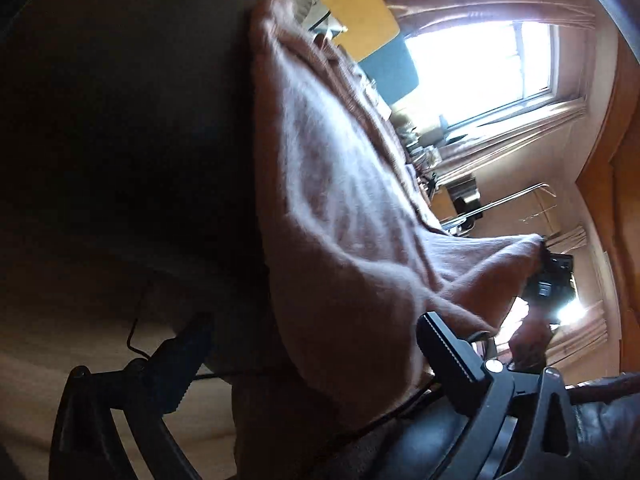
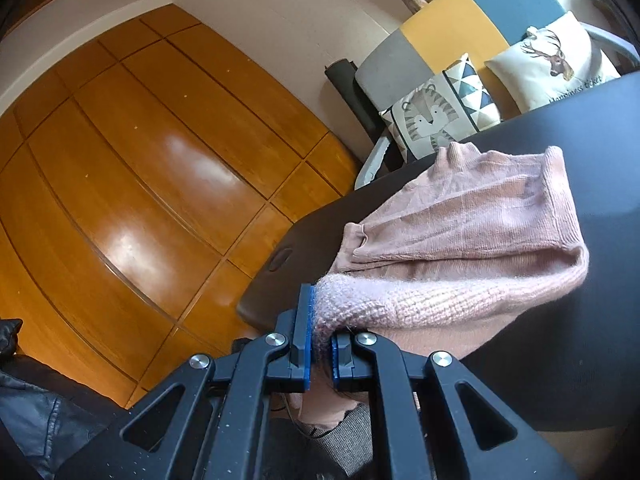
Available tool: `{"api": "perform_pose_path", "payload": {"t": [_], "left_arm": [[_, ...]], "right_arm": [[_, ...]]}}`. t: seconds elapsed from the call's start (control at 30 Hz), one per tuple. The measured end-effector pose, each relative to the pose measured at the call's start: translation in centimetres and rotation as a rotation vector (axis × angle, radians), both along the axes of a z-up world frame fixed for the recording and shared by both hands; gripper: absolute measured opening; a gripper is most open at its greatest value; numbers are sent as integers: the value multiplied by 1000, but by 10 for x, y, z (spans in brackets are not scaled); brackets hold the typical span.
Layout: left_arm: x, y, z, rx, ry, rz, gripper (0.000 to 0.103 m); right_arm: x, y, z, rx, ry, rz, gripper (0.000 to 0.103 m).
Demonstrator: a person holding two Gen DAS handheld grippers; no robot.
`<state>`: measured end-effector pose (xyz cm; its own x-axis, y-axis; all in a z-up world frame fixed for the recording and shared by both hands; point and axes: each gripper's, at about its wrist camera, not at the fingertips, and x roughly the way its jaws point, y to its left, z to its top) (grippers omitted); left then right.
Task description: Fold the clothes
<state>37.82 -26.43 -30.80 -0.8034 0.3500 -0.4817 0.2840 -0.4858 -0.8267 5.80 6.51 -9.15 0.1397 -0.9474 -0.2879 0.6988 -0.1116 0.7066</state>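
Pinching a fold of the pink sweater (image 2: pixel 460 240) at lower centre, my right gripper (image 2: pixel 320 344) holds it over the dark table (image 2: pixel 580 152); my left gripper (image 1: pixel 312 344) is spread wide, cloth hanging between its fingers untouched.

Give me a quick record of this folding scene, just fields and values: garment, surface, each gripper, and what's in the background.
garment: pink knit sweater, partly folded, one end lifted
surface: dark table
right gripper: shut on a sweater edge
left gripper: fingers wide apart, gripping nothing, sweater hanging between them
background: wooden wardrobe doors, chair with two printed cushions, bright window
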Motion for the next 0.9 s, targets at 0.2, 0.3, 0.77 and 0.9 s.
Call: {"api": "perform_pose_path", "payload": {"t": [0.2, 0.3, 0.77, 0.9], "left_arm": [[-13, 7, -8, 64, -57, -63, 16], [-3, 9, 9, 63, 13, -64, 12], [11, -14, 149, -30, 443, 60, 7], [-11, -19, 148, -13, 439, 60, 7]], "right_arm": [[0, 11, -7, 8, -14, -26, 7], [-1, 16, -9, 8, -21, -42, 7], [-14, 35, -9, -43, -43, -68, 7], [-25, 29, -14, -41, -65, -75, 7]]}}
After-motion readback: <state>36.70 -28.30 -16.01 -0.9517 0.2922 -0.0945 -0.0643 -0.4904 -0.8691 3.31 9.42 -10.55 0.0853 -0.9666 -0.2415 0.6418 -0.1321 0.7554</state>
